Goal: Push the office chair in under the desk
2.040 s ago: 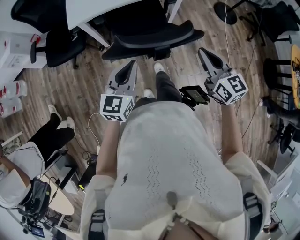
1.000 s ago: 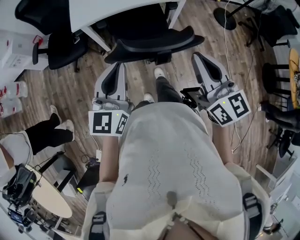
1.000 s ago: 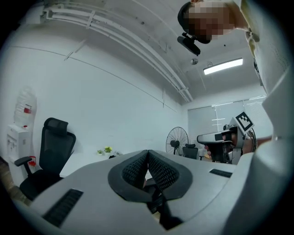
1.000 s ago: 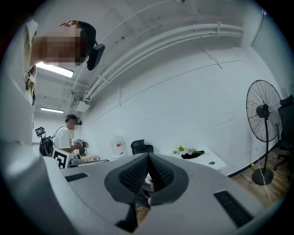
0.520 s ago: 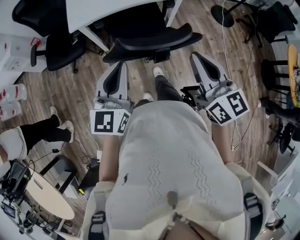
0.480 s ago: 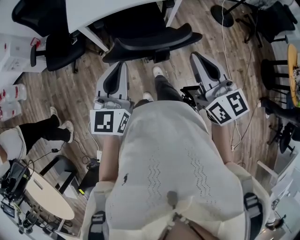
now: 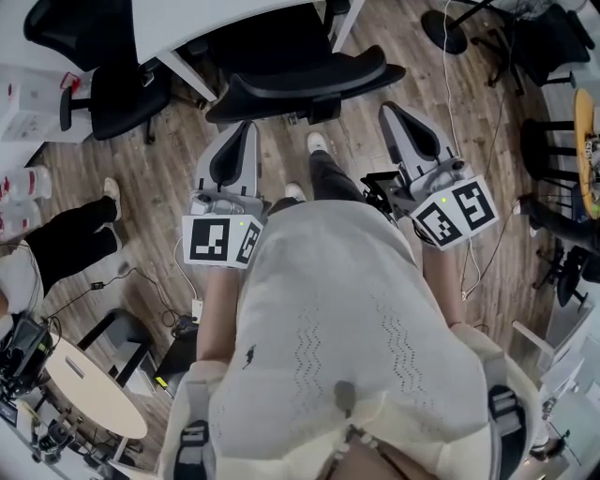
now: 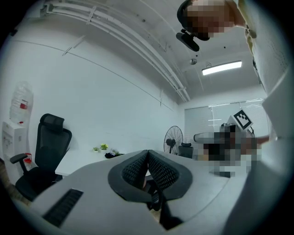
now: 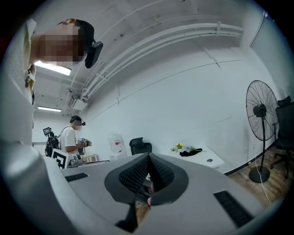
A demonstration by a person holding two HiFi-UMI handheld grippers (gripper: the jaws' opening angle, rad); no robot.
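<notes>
Office chair (image 7: 300, 80) seemingly partly under desk (image 7: 206, 19), left gripper (image 7: 246, 128), right gripper (image 7: 388, 111), jaws together

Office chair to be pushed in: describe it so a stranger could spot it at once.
Find the white desk at the top of the head view. At its edge, straight ahead of the person, just beyond the left claw and right claw, stands the office chair. Unlike the black chair farther left, it shows a wide curved backrest turned toward the person.

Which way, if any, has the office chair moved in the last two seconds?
No. The office chair keeps its spot beside the white desk leg, not pushed further under.
</notes>
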